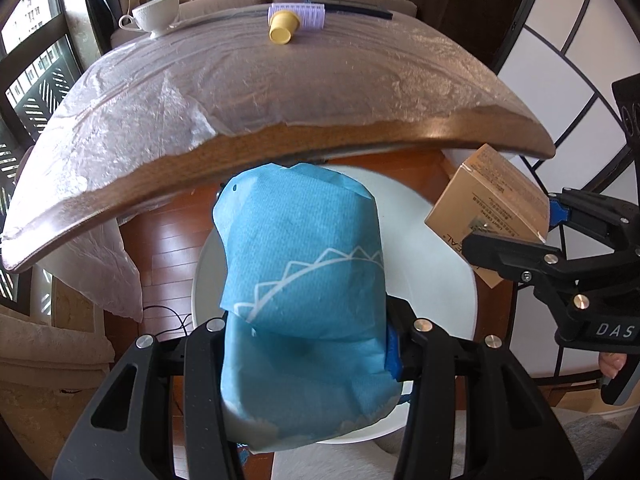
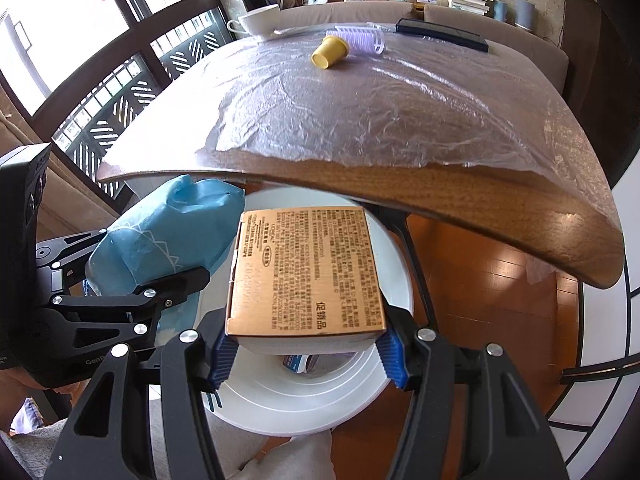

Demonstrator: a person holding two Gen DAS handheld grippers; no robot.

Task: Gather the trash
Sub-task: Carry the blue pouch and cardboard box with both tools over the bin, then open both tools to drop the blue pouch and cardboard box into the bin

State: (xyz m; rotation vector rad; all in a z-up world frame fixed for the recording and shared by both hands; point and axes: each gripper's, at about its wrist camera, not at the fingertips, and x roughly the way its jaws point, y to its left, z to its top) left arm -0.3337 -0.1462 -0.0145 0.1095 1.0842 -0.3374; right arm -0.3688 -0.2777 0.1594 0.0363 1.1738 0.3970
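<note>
We hold both pieces over the white bin below the table's near edge: our left gripper clamps the blue pack, our right gripper the box. Released together, they could collide; the box, right of the pack, might clip the rim and fall outside.

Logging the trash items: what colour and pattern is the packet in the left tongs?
Blue packet with a white zigzag-edged arc, clearest in the left wrist view.
</note>
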